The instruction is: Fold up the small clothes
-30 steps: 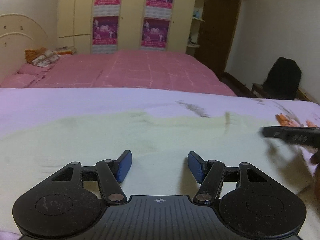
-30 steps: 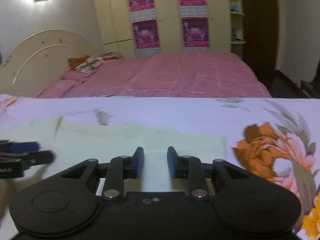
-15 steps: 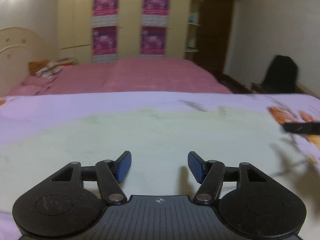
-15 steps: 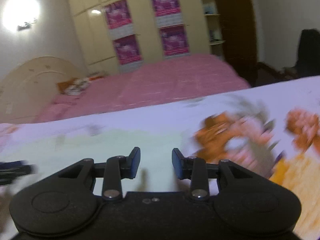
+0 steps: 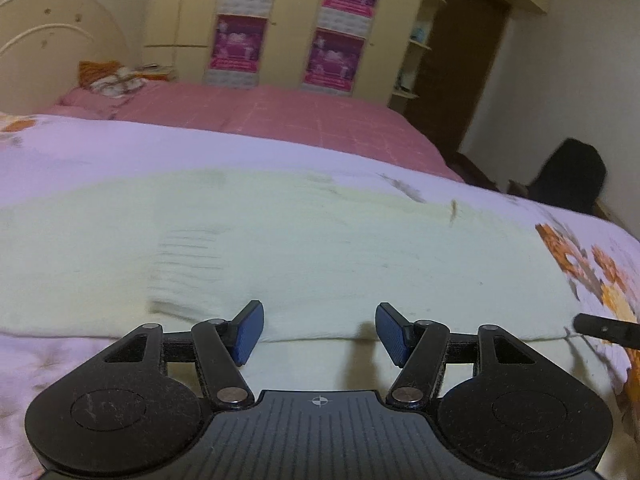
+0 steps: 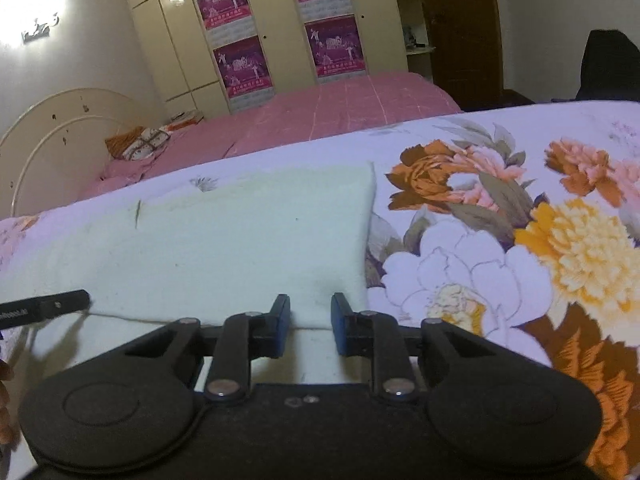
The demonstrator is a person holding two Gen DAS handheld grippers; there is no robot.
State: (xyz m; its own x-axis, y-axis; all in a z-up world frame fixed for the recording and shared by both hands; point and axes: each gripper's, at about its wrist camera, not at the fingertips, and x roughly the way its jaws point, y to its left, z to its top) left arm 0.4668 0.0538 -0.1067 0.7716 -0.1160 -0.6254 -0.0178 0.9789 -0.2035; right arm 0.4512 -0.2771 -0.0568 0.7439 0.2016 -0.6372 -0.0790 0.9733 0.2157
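A pale cream knitted garment (image 5: 304,248) lies flat and folded on the floral bedspread (image 5: 72,152); it also shows in the right wrist view (image 6: 224,256). A ribbed cuff (image 5: 184,272) rests on its left part. My left gripper (image 5: 318,332) is open and empty, just above the garment's near folded edge. My right gripper (image 6: 310,326) is open with a narrower gap, empty, over the garment's near right corner. Each gripper's tip shows at the edge of the other's view.
The flowered bedspread (image 6: 500,248) extends to the right of the garment. A pink bed (image 5: 272,112) lies beyond, with a cream headboard (image 5: 52,48) and wardrobe with posters (image 5: 288,24). A dark chair (image 5: 568,176) stands at the far right.
Both grippers pulled back toward the garment's near edge. The right one swung right to the garment's corner. Both stayed open and empty.
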